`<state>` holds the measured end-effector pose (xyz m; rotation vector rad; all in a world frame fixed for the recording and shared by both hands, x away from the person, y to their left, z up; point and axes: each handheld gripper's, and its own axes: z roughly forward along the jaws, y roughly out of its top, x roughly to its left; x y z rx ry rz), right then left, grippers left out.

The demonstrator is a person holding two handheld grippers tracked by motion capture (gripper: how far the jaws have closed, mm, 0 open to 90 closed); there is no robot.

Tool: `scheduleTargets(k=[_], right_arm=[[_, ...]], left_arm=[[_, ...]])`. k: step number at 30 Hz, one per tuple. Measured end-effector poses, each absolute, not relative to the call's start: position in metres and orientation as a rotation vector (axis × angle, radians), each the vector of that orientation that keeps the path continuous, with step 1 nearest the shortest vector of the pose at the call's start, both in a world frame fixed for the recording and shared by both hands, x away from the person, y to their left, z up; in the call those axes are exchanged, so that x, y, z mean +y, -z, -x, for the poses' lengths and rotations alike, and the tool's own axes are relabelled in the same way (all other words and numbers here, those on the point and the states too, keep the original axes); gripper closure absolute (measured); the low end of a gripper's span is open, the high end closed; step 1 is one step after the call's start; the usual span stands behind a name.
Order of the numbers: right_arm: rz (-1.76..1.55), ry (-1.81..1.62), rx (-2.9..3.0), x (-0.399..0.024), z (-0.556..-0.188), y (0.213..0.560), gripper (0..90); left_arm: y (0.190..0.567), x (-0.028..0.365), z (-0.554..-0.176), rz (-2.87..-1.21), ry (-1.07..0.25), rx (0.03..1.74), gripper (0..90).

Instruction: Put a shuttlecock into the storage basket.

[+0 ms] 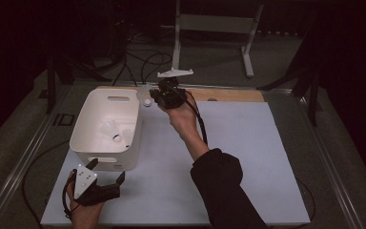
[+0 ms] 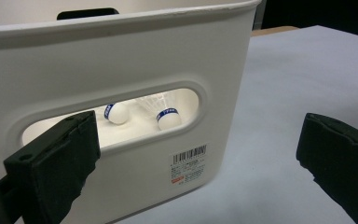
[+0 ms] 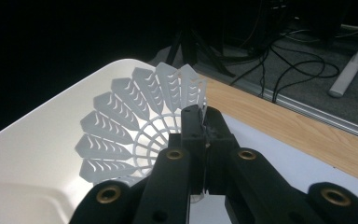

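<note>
the right gripper (image 1: pixel 158 97) is held above the far right corner of the white plastic rectangular bin (image 1: pixel 85 125), its black jaws pinched tight on the rim of a white plastic shuttlecock (image 3: pixel 135 128) with a lattice skirt. in the right gripper view the skirt fans out to the left of the closed jaws, one edge of it caught between the pads, and the bin's pale rim curves below and behind it. in the high view the shuttlecock's rounded white cork hangs just off the bin's far right corner, over the edge where the light wooden strip (image 1: pixel 228 95) meets the pale grey mat (image 1: pixel 248 152).

the left gripper (image 1: pixel 106 172) rests low at the near left of the mat, just in front of the bin's near wall, with its jaws spread wide and nothing between them. in the left gripper view one jaw stands in front of the bin's oval handle slot and the other is well out to the right over bare mat; neither touches the bin.

inside the bin lie two more white shuttlecocks with blue-banded corks (image 2: pixel 168 117), close together near the middle of the floor and visible through the slot. a barcode sticker (image 2: pixel 189 163) sits on the bin's near wall below the slot.
</note>
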<state>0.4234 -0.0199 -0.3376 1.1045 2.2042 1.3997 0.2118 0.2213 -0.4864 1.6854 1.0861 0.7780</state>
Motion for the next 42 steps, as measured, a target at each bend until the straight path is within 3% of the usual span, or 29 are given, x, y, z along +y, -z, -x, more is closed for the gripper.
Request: scheduleTargets(k=[42], right_arm=[[-1.074, -1.442, 2.223, 0.0, -0.42, 0.338, 89.0]], left_arm=[[0.486, 0.222, -0.212, -1.683, -0.777, 1.089, 0.0]])
